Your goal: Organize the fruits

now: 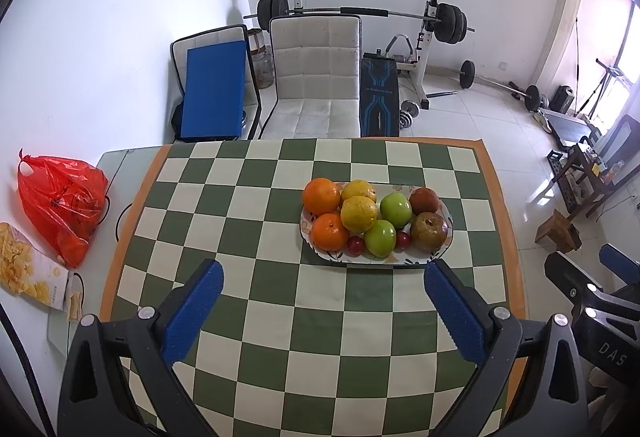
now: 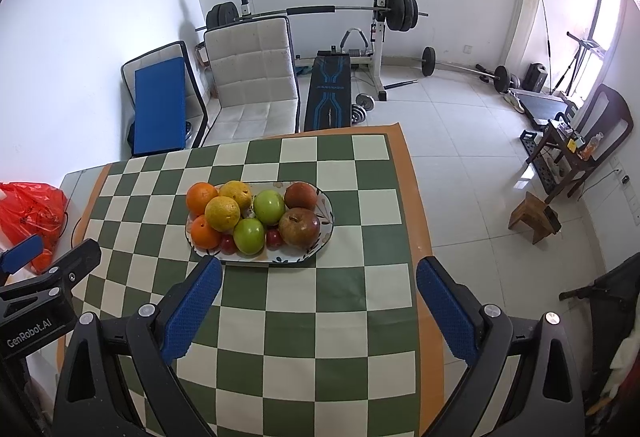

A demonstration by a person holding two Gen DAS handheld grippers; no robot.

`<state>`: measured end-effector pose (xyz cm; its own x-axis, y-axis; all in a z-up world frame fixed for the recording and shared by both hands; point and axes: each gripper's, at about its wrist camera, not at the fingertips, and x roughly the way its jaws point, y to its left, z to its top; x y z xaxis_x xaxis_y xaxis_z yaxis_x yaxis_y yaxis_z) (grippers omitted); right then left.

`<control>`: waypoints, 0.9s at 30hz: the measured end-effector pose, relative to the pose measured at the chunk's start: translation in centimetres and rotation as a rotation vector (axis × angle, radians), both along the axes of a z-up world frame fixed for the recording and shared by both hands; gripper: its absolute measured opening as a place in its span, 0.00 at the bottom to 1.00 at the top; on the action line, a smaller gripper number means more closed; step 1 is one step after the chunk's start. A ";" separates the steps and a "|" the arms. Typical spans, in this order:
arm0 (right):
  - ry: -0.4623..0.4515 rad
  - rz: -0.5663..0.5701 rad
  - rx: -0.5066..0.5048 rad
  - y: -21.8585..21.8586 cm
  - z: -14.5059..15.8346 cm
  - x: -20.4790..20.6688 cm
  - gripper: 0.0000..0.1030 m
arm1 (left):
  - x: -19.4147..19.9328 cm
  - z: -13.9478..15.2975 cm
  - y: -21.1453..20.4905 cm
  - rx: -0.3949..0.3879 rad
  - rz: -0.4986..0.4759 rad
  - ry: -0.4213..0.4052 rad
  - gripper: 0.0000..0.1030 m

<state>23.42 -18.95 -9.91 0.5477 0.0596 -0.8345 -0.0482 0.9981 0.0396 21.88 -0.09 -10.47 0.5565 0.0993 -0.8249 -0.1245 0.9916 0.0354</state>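
An oval white plate (image 1: 444, 237) (image 2: 326, 205) sits on the green-and-white checkered cloth and holds the fruit. On it are two oranges (image 1: 321, 195) (image 2: 201, 197), two yellow citrus (image 1: 359, 213) (image 2: 222, 213), two green apples (image 1: 379, 238) (image 2: 249, 235), two brownish-red apples (image 1: 429, 231) (image 2: 299, 227) and small red fruits (image 1: 355, 245) (image 2: 273, 237). My left gripper (image 1: 324, 273) is open and empty, hovering above the cloth just in front of the plate. My right gripper (image 2: 319, 273) is open and empty, also in front of the plate.
A red plastic bag (image 1: 60, 205) (image 2: 30, 209) and a snack box (image 1: 28, 271) lie at the table's left edge. A white padded chair (image 1: 316, 77) (image 2: 256, 77) stands behind the table. Weight bench and barbells (image 1: 432, 21) stand further back. The table's right edge (image 2: 424, 237) drops to tiled floor.
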 end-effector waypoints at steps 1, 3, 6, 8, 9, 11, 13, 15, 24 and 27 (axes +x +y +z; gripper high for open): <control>-0.001 0.000 -0.001 0.0 0.0 0.0 0.97 | -0.1 0.0 0.0 0.001 0.001 -0.002 1.00; 0.001 -0.001 0.002 0.0 0.0 0.0 0.97 | -0.2 -0.1 0.0 0.002 0.004 -0.001 1.00; 0.001 0.004 -0.001 0.1 0.0 0.0 0.97 | -0.2 -0.1 0.0 0.002 0.003 -0.002 1.00; 0.003 0.008 0.002 0.1 0.1 0.1 0.97 | -0.1 -0.1 0.0 0.001 0.003 -0.001 1.00; 0.001 0.009 0.000 0.1 0.1 0.1 0.97 | -0.1 -0.1 0.1 0.001 0.002 0.000 1.00; 0.003 0.007 0.004 0.1 0.1 0.0 0.97 | -0.3 -0.1 0.0 0.000 0.005 -0.001 1.00; 0.002 0.008 0.005 0.1 0.0 0.0 0.97 | -0.3 -0.1 0.0 0.000 0.005 -0.002 1.00; 0.001 0.010 0.003 0.2 0.1 0.1 0.97 | -0.5 -0.2 0.0 0.000 0.005 -0.003 1.00; 0.002 0.010 0.007 0.1 0.1 0.2 0.97 | -0.6 -0.3 -0.1 -0.001 0.005 -0.004 1.00; 0.001 0.011 0.005 0.1 0.1 0.2 0.97 | -0.6 -0.3 -0.1 -0.002 0.005 -0.003 1.00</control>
<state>23.57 -18.84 -9.84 0.5466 0.0700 -0.8345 -0.0589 0.9972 0.0451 21.30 -0.17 -10.72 0.5588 0.1009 -0.8232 -0.1299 0.9910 0.0333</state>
